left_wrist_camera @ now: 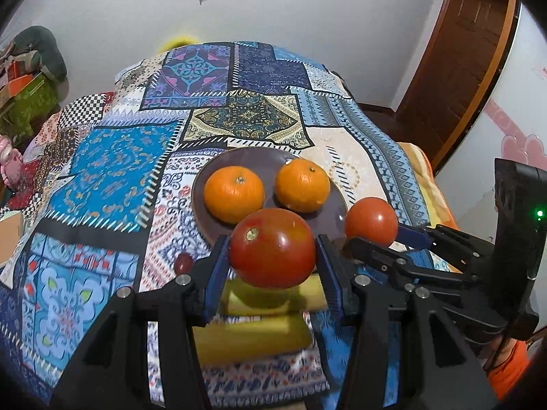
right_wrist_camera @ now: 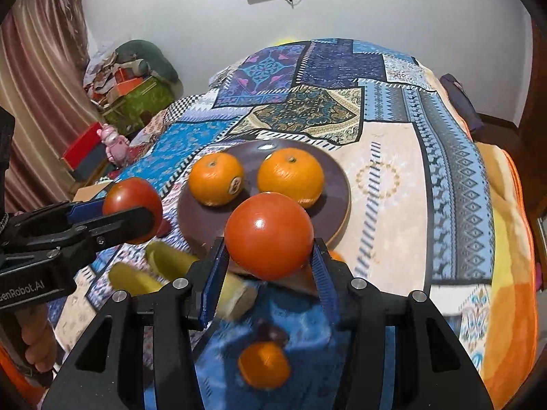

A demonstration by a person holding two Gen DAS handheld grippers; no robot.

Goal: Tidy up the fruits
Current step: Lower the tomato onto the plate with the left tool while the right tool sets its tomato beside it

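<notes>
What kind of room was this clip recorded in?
Most likely a bedroom in a home. The fruit plate sits on a bed covered with a patchwork quilt, a wooden door stands in the corner, and clothes and boxes are piled by a curtain.

Two red tomatoes (left_wrist_camera: 272, 247), two orange oranges (left_wrist_camera: 234, 193) on a dark brown plate (right_wrist_camera: 195, 217); yellow bananas (right_wrist_camera: 171, 261); blue patchwork bedspread (left_wrist_camera: 112, 167).
</notes>
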